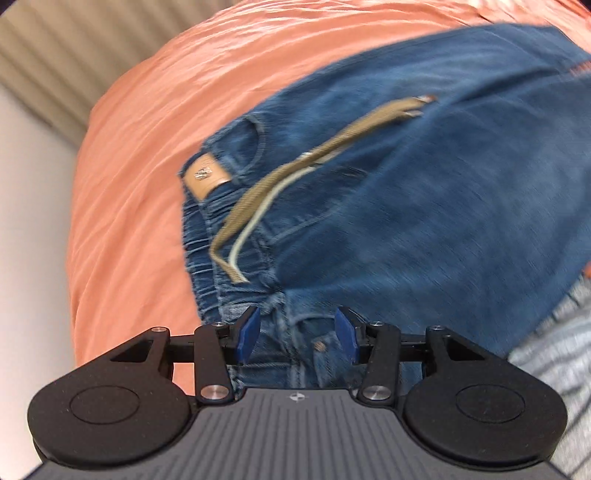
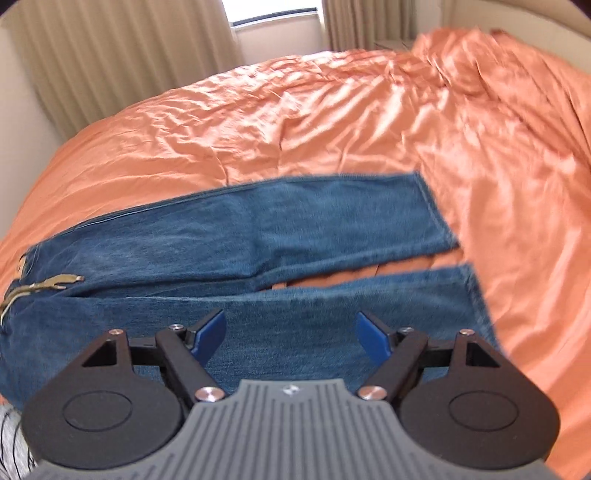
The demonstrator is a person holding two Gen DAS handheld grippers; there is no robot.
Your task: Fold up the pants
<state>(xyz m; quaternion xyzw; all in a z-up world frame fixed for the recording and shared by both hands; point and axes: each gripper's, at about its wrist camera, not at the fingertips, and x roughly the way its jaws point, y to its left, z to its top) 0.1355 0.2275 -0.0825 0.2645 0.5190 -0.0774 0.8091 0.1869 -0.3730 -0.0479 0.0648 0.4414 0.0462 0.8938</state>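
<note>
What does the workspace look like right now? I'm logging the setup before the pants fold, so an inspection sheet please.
Surface: wrinkled orange bedspread, covering the bed.
Job's things: blue denim jeans lying flat, the two legs side by side with a gap near the hems; tan drawstring lies across the elastic waistband.
Clutter: nothing seen.
Grippers: left gripper open, above the waistband, gripping nothing; right gripper open, above the nearer leg, gripping nothing.
Cables: nothing seen.
Surroundings: beige curtains beside a window; grey striped fabric at the frame edge.
</note>
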